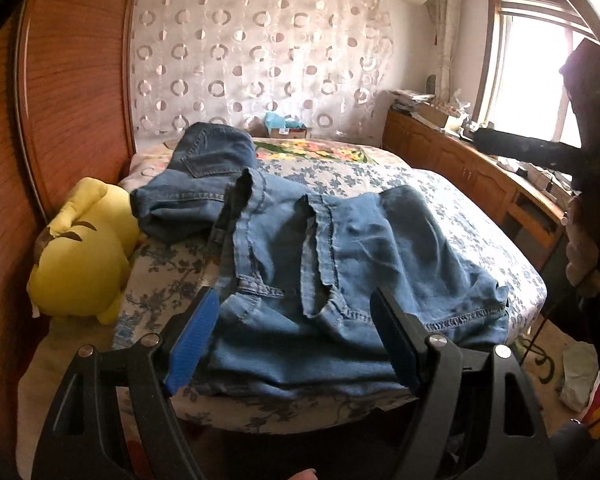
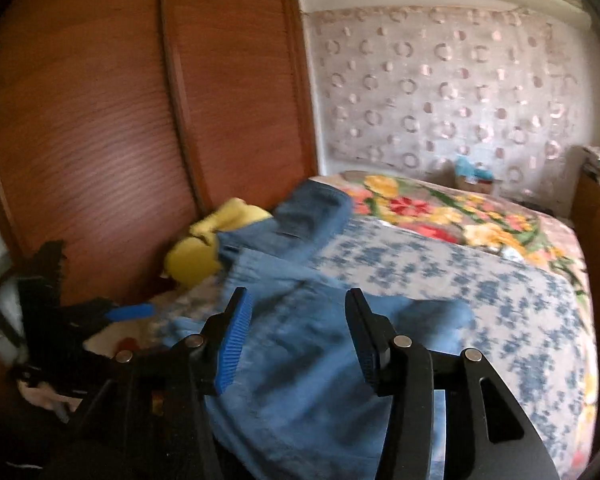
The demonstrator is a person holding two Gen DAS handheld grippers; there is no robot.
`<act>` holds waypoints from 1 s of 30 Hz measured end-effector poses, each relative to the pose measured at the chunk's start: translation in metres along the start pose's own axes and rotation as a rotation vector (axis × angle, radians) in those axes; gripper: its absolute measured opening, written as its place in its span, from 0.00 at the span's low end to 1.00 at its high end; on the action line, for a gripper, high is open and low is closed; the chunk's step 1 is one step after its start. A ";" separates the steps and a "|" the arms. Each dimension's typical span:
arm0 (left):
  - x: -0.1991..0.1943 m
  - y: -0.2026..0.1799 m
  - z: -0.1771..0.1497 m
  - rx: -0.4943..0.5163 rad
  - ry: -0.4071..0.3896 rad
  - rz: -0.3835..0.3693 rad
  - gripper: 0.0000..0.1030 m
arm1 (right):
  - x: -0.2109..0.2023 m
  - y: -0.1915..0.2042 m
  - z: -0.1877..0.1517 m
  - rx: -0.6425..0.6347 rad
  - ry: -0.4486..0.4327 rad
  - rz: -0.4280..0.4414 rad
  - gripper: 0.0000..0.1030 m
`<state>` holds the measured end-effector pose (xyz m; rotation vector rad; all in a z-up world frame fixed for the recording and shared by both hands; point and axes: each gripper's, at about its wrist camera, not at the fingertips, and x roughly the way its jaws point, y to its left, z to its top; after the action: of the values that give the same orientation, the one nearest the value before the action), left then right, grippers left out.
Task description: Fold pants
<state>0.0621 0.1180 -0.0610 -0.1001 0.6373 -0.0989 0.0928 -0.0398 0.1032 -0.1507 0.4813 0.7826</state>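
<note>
Left gripper (image 1: 292, 328): black arms with blue pads, jaws wide apart, nothing pinched; the jeans lie below and past the gap.
Right gripper (image 2: 296, 336): jaws apart with nothing between the pads; it hangs above the jeans. This view is blurry.
Jeans (image 1: 340, 264): blue denim pants lying in a rumpled heap on the near end of the bed, waistband side facing the left camera, belt loops and stitched seams showing.
Far part of jeans (image 1: 204, 160): a leg bunched up toward the wardrobe side, with a back pocket on top.
Bed (image 1: 460, 216): covered by a pale sheet with blue flowers.
Blanket (image 2: 440, 216): bright red and yellow flowers, at the far end of the bed.
Plush toy (image 1: 80, 256): yellow and soft, touching the left side of the jeans, squeezed between the bed and the wardrobe.
Wardrobe (image 2: 120, 120): brown wooden doors beside the bed.
Wall curtain (image 1: 260, 60): pale, with ring shapes, behind the bed.
Window (image 1: 540, 80): bright, at the far right.
</note>
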 end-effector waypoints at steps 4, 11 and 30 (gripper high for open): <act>0.017 -0.003 -0.002 0.000 0.023 -0.037 0.76 | 0.003 0.004 -0.011 0.021 0.045 -0.063 0.49; 0.040 -0.015 -0.004 0.036 0.069 -0.080 0.55 | 0.027 0.008 -0.034 0.071 0.116 -0.128 0.49; 0.007 -0.029 0.017 0.095 -0.052 -0.070 0.09 | -0.015 0.003 -0.075 0.176 0.116 -0.174 0.49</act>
<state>0.0765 0.0895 -0.0479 -0.0328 0.5766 -0.1933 0.0546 -0.0702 0.0439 -0.0737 0.6355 0.5604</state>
